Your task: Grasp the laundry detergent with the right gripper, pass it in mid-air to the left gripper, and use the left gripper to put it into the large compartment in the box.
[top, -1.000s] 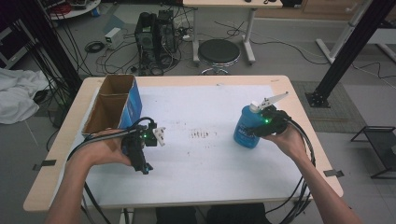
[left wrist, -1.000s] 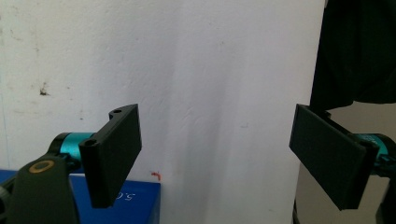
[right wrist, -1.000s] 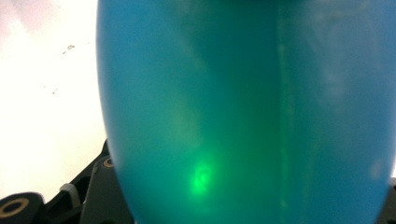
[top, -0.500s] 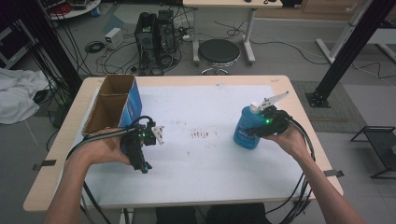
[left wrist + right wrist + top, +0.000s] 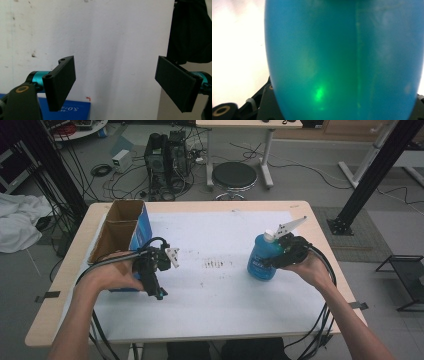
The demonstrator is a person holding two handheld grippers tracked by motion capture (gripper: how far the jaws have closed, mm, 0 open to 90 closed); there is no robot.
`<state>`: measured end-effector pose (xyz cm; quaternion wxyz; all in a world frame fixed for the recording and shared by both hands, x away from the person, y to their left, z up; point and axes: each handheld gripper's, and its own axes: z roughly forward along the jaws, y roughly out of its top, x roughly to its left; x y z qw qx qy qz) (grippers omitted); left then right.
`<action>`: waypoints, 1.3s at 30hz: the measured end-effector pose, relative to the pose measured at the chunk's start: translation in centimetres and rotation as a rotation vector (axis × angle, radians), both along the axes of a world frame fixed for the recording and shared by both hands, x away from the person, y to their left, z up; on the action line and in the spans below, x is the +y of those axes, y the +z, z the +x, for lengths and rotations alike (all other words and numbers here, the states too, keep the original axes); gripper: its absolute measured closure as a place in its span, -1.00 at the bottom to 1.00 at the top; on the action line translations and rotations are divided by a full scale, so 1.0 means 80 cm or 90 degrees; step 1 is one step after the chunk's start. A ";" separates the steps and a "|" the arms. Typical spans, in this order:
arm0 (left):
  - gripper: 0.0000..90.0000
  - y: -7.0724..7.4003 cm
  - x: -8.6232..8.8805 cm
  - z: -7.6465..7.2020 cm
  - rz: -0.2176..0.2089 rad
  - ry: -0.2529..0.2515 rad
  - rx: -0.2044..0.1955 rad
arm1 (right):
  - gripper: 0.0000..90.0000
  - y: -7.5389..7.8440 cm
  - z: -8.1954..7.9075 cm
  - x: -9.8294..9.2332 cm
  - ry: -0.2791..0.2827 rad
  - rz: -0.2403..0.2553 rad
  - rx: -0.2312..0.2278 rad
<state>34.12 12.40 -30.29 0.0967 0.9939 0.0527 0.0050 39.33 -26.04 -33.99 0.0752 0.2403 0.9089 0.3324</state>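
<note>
From the high view, the right gripper (image 5: 280,254) is clamped on a blue bottle (image 5: 262,260) standing upright on the white sheet at the right of the tabletop (image 5: 210,206), its long axis vertical and white cap on top. The left gripper (image 5: 159,270) sits well apart at the left, just beside a blue-sided cardboard box (image 5: 120,231), so the right hand is the one on the bottle. The bottle's label is too blurred to read.

In the left gripper view, the jaws stand wide apart over bare white sheet; a blue box edge (image 5: 67,110) shows "5.0".

In the right gripper view, the bottle's blue wall (image 5: 342,60) sits close between the jaws.
</note>
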 end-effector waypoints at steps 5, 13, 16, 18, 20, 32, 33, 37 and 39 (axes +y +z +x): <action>-0.63 0.016 -0.010 0.008 -0.024 -0.001 -0.002 | -0.01 0.011 -0.007 0.013 0.037 0.003 0.016; -0.62 0.036 -0.038 0.025 -0.060 0.005 0.017 | -0.01 0.019 -0.013 0.037 0.110 -0.004 0.018; -0.63 0.043 -0.050 0.031 -0.069 0.005 0.022 | -0.01 0.021 -0.015 0.046 0.125 -0.004 0.026; -0.63 0.046 -0.059 0.034 -0.081 0.005 0.027 | -0.01 0.022 -0.017 0.051 0.139 -0.008 0.028; -0.63 0.049 -0.067 0.037 -0.089 0.005 0.028 | -0.01 0.022 -0.020 0.057 0.148 -0.013 0.031; -0.63 0.064 -0.126 0.042 -0.130 -0.032 0.036 | -0.01 0.021 -0.029 0.095 0.259 -0.023 0.029; -0.63 0.064 -0.130 0.042 -0.132 -0.033 0.036 | -0.01 0.019 -0.030 0.098 0.256 -0.010 0.027; -0.63 0.062 -0.142 0.040 -0.140 -0.032 0.035 | -0.01 0.023 -0.030 0.104 0.267 -0.016 0.034; -0.63 0.062 -0.147 0.039 -0.139 -0.034 0.037 | -0.01 0.024 -0.031 0.105 0.260 -0.014 0.024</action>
